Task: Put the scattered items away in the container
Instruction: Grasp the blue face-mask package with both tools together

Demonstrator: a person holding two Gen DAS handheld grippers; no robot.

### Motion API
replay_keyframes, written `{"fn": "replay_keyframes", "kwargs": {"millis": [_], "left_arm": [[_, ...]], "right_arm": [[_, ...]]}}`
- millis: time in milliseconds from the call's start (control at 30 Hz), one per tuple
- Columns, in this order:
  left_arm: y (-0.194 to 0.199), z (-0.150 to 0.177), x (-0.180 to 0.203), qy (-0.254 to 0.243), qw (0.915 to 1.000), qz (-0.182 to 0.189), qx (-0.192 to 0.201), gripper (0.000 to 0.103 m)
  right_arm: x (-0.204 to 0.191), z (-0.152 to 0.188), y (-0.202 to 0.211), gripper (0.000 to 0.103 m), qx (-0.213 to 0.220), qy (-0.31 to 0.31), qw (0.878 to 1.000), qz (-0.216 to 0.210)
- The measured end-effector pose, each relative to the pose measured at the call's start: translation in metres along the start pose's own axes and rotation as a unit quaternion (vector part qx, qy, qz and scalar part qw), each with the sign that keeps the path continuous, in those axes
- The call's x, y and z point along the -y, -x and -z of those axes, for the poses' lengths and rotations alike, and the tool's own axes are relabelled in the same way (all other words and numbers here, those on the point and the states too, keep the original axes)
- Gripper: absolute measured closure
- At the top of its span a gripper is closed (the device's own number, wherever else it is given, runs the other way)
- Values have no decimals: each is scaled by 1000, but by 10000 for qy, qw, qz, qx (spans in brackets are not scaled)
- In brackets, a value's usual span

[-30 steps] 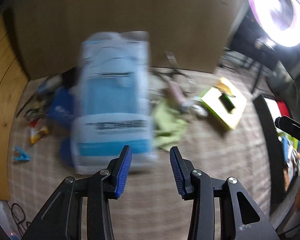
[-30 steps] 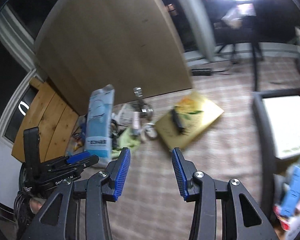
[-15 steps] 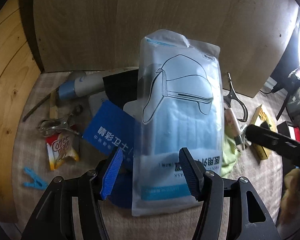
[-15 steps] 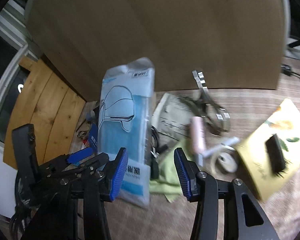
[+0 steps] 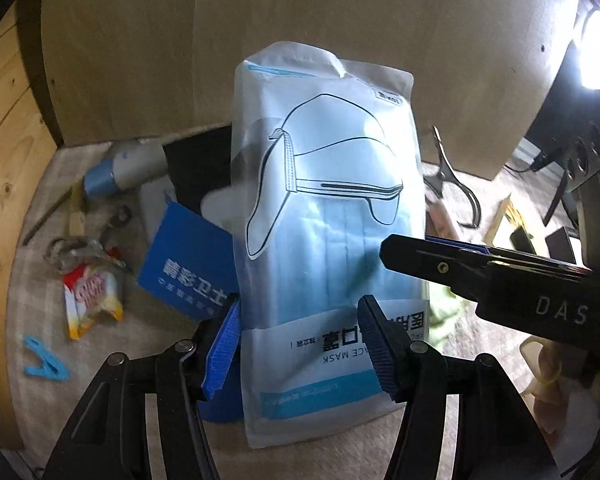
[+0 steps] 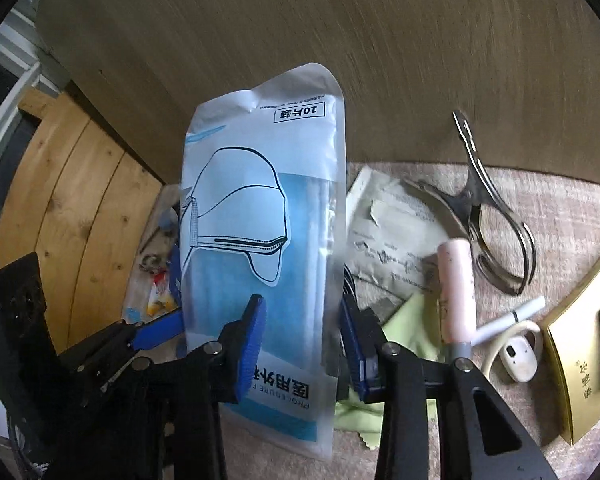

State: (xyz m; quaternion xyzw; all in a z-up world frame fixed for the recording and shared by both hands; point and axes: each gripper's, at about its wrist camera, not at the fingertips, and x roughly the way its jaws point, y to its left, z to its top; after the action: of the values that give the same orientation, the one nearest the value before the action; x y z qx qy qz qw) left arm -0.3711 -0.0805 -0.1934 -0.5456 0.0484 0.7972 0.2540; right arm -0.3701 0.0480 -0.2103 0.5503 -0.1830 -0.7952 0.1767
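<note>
A blue-and-white face mask pack point(image 5: 328, 216) stands upright in front of both cameras. In the left wrist view my left gripper point(image 5: 300, 340) is open, its blue pads on either side of the pack's lower part, with a gap on the right side. My right gripper reaches in from the right in that view point(image 5: 480, 268). In the right wrist view the pack point(image 6: 260, 220) sits between the right gripper's point(image 6: 304, 344) open pads; whether they touch it is unclear. No container shows.
Scattered on the woven mat: a blue box point(image 5: 188, 268), a Coffee-mate sachet point(image 5: 92, 296), a blue clothespin point(image 5: 44, 364), a grey-blue tube point(image 5: 128, 168), metal tongs point(image 6: 488, 216), a pink tube point(image 6: 456, 292), a green cloth point(image 6: 408, 332), a yellow booklet point(image 6: 580, 364). A wooden board stands behind.
Both grippers have moved in close to the mask pack, which now sits between the pads of each. The right gripper has swung left from the booklet area toward the pack.
</note>
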Motion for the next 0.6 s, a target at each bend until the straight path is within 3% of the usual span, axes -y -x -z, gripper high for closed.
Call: {"fn": "replay_keyframes", "kwargs": {"millis": [233,467,600], "left_arm": [[5,39,26,118,9998,147,-78,43],[21,88,68,-43,9998,190,-55,47],[27,101,98,-228,9997,91,-13,48]], "right_arm": [[7,34,12,69,-289,130,9995,-82],[25,81,39,70,-341,1,9992,-195],[31,100,58,70,-311,109,9993,-166]]}}
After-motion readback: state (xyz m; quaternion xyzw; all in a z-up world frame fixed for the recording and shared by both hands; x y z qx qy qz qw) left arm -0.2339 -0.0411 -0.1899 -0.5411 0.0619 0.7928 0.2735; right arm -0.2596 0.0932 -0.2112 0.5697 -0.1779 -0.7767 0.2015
